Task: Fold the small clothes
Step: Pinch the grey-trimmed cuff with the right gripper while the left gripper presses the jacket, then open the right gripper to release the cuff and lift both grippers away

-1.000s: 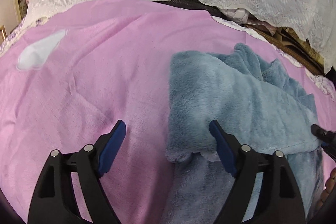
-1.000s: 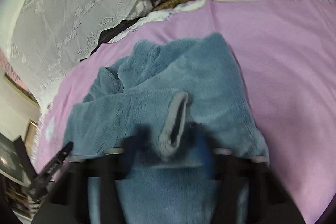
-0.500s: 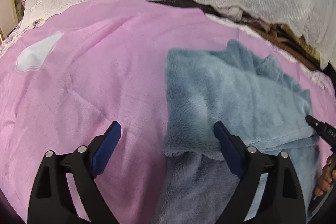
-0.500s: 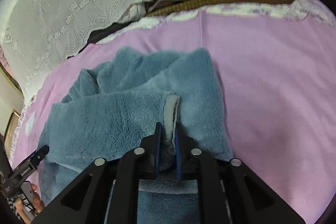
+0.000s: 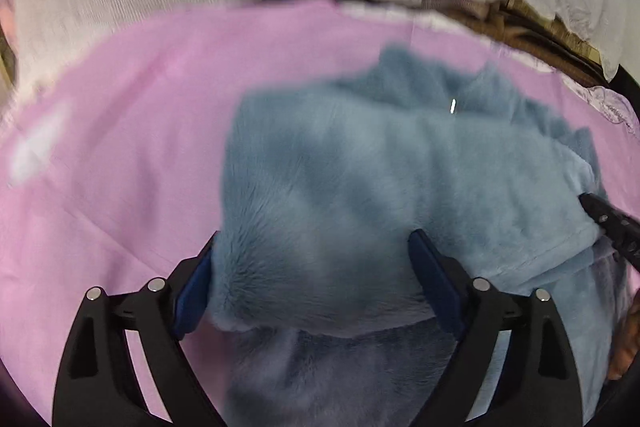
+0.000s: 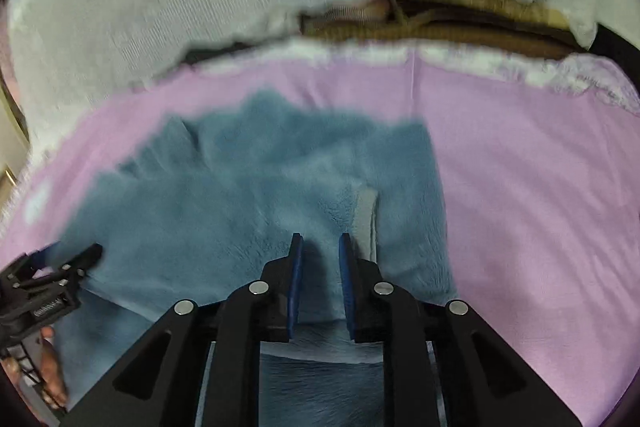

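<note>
A: Your left tongs (image 5: 312, 287) stand wide open around the near left corner of the blue fleece garment (image 5: 380, 187), which lies partly folded on the pink sheet (image 5: 120, 147), centre to right of the frame. Close now and you may pinch both layers, dragging the lower one along.

B: And the right tongs (image 6: 320, 267)?

A: Parted by a narrow gap, low over the fleece beside the pale hem (image 6: 366, 215), gripping nothing that I can see (the fold could spring back). Motion blur hides the far edge, the near part is cut off behind the tongs, and I cannot tell what kind of garment it is.
</note>
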`<state>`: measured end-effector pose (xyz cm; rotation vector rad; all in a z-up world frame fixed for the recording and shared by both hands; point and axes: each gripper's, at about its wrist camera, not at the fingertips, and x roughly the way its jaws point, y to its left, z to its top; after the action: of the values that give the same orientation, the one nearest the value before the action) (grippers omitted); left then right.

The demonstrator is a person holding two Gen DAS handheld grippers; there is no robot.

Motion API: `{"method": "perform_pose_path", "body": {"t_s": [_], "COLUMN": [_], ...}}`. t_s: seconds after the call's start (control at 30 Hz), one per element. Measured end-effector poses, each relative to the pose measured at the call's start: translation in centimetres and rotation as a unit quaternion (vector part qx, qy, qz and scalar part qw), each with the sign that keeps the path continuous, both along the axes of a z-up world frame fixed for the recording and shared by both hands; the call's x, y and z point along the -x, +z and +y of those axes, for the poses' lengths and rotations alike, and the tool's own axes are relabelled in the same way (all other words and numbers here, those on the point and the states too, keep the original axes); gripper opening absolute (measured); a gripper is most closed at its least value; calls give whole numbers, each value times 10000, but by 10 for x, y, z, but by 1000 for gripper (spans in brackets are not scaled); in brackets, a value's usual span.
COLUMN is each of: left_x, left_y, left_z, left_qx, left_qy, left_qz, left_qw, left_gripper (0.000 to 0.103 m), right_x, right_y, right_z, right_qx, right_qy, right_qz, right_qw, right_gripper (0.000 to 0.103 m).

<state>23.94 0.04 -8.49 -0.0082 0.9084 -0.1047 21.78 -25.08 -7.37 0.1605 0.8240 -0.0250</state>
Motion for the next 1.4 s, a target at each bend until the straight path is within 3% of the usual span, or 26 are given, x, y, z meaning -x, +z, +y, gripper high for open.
{"method": "perform_pose_path", "body": {"t_s": [0.07,0.2,0.33,0.43,0.57,0.7,1.13,1.4], "left_x": [-1,11,30,36,26,22,33,25], "left_y": [2,10,33,40,23,15,26,16], "left_z": [10,9,8,-1,-13,-9,-12,-10], "left_qx": [266,202,240,151,-287,-264,-301,-300], "left_qy": [99,120,59,-80,-123,-86,-74,-69], "left_qz": [39,-185,-604,-727,-521,-391,-729,-468], "left_qw": [9996,9996,9979,9972,9982,9988,9969,9984], "left_gripper": [91,87,87,87,87,89,87,89], "right_x": [0,5,17,26,28,30,38,29], "right_y": [2,4,18,25,27,25,31,16], "right_z": [4,15,22,25,25,25,34,35], "right_qx": [99,478,728,968,987,1041,1386,1478], "right_qy": [-17,-53,-134,-170,-209,-298,-336,-297], "right_qz": [-30,-156,-413,-603,-639,-631,-873,-536], "right_qw": [9999,9987,9964,9933,9928,9921,9859,9871], "right_gripper": [18,19,33,34,34,34,34,35]}}
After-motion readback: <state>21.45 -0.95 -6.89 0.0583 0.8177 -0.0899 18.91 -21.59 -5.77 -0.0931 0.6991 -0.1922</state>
